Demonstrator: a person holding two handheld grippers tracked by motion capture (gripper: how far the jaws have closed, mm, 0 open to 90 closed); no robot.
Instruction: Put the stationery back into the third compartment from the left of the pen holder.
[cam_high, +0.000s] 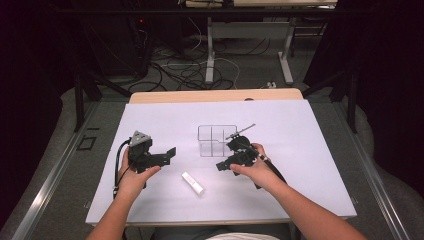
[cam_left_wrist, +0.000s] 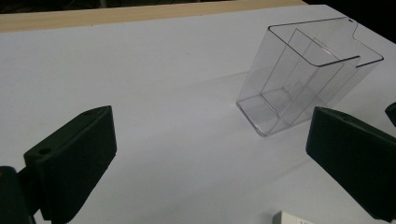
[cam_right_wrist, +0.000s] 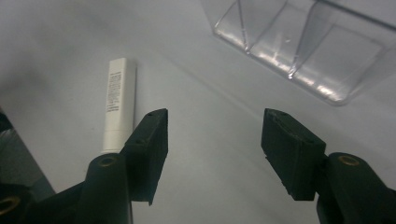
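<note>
A clear plastic organizer (cam_high: 217, 140) with several compartments stands upright at the middle of the table. In the left gripper view the organizer (cam_left_wrist: 303, 74) is ahead and to the right. A small white tube (cam_high: 193, 183) lies flat nearer the front edge. My left gripper (cam_high: 169, 156) is held left of the organizer; its jaws stand wide open (cam_left_wrist: 210, 126) over bare table. My right gripper (cam_high: 225, 161) sits just in front of the organizer, pointing left. Its jaws are open (cam_right_wrist: 215, 123) with nothing between them. The white tube (cam_right_wrist: 117, 105) lies just outside its left jaw, the organizer (cam_right_wrist: 299, 46) beyond.
A white sheet (cam_high: 300, 150) covers the table, with a wooden strip (cam_high: 215, 96) along the far edge. Beyond the table lie cables on the floor (cam_high: 175, 70) and white desk legs (cam_high: 210, 50). Dark surroundings flank both sides.
</note>
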